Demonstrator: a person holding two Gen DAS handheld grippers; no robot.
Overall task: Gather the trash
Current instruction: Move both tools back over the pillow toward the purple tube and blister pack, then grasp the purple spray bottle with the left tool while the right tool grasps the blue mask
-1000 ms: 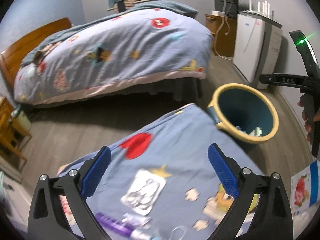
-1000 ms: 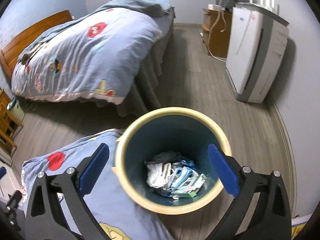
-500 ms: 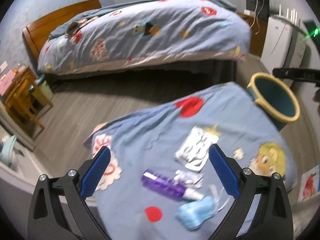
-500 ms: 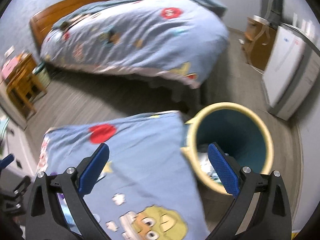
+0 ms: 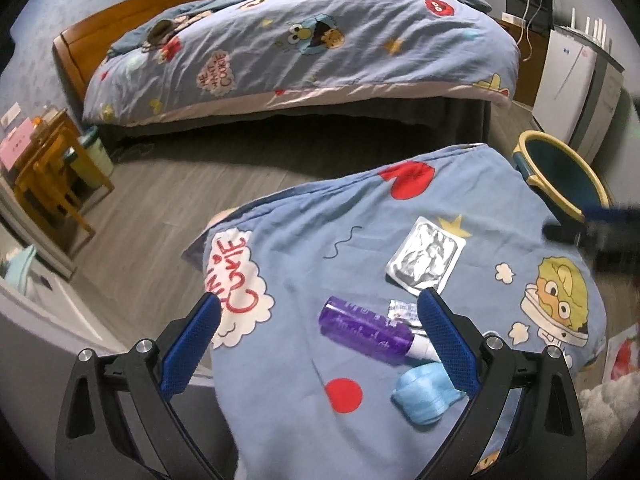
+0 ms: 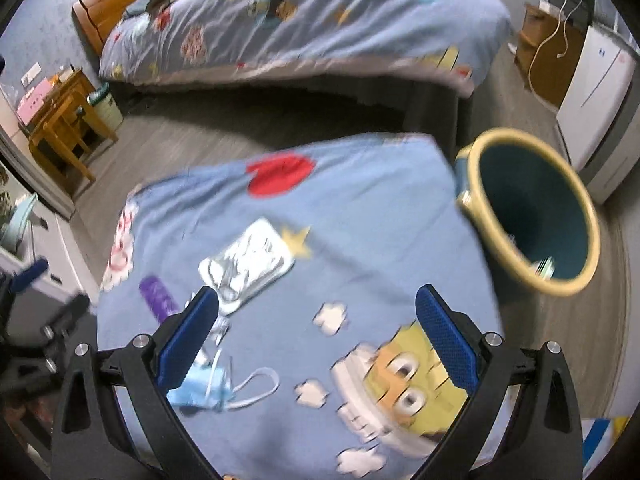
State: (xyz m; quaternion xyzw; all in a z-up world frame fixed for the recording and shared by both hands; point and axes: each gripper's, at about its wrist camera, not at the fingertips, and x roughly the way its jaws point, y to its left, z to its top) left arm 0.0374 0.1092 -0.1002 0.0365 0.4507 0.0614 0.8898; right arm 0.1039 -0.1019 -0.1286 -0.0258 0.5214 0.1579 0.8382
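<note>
On a blue cartoon-print blanket (image 5: pixel 304 264) lie a silver foil blister pack (image 5: pixel 426 258), a purple bottle (image 5: pixel 366 330), a small foil scrap (image 5: pixel 402 312) and a crumpled blue face mask (image 5: pixel 424 398). They also show in the right wrist view: the foil pack (image 6: pixel 248 266), the purple bottle (image 6: pixel 158 298) and the mask (image 6: pixel 204 392). A yellow-rimmed teal bin (image 6: pixel 532 216) stands to the right of the blanket, with trash at its bottom. My left gripper (image 5: pixel 316 340) is open and empty above the bottle. My right gripper (image 6: pixel 316 338) is open and empty above the blanket.
A large bed (image 5: pixel 304 44) with the same print fills the far side. A wooden chair and side table (image 5: pixel 52 172) stand at left. A white appliance (image 5: pixel 572 84) and wooden cabinet (image 6: pixel 540 52) stand at right. Grey wood floor (image 5: pixel 168 188) lies between.
Both grippers have swung left from the bin to over the blanket. The trash items now sit between and near the fingers. The bin has shifted to the right edge of both views.
</note>
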